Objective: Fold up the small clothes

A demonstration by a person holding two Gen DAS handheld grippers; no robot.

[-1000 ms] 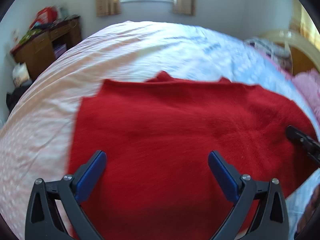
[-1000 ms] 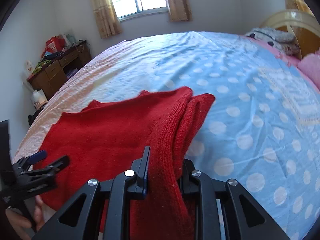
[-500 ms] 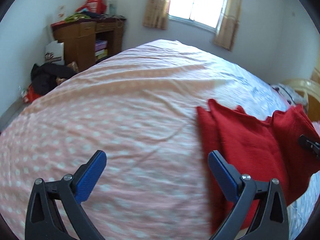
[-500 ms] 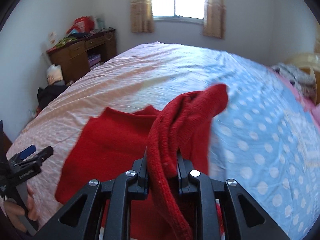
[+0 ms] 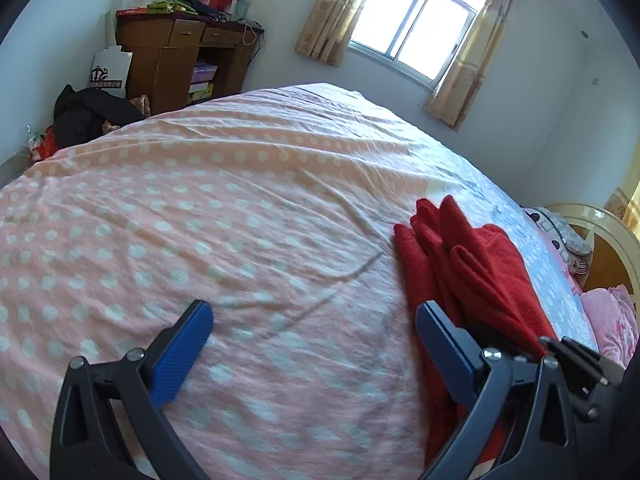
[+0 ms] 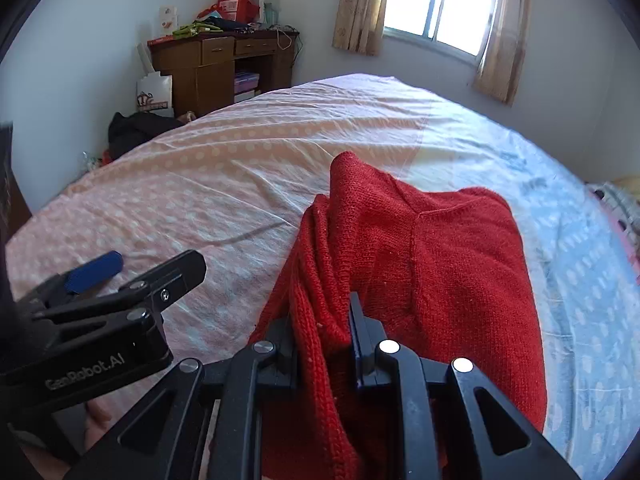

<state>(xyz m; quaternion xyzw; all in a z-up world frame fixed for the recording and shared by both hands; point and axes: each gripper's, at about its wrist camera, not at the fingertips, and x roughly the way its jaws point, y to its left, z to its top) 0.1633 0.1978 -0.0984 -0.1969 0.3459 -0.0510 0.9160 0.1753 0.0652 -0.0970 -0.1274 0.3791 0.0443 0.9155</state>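
A red knitted sweater (image 6: 452,264) lies folded over on the bed, its right part on the blue dotted sheet. My right gripper (image 6: 324,320) is shut on a bunched edge of the sweater and holds it over the rest of the garment. In the left wrist view the sweater (image 5: 476,264) lies to the right. My left gripper (image 5: 314,328) is open and empty over the pink dotted sheet, left of the sweater. It also shows in the right wrist view (image 6: 136,268) at the lower left.
The bed (image 5: 224,208) has a pink dotted half and a blue dotted half (image 6: 580,240). A wooden desk (image 5: 180,60) with clutter stands by the far wall, dark clothes (image 5: 88,116) on the floor beside it. A headboard (image 5: 600,232) and pink bedding (image 5: 612,316) lie at right.
My right gripper carried the sweater's edge leftwards across the garment, folding it over. My left gripper moved off the sweater to the left and now sits over the pink sheet.
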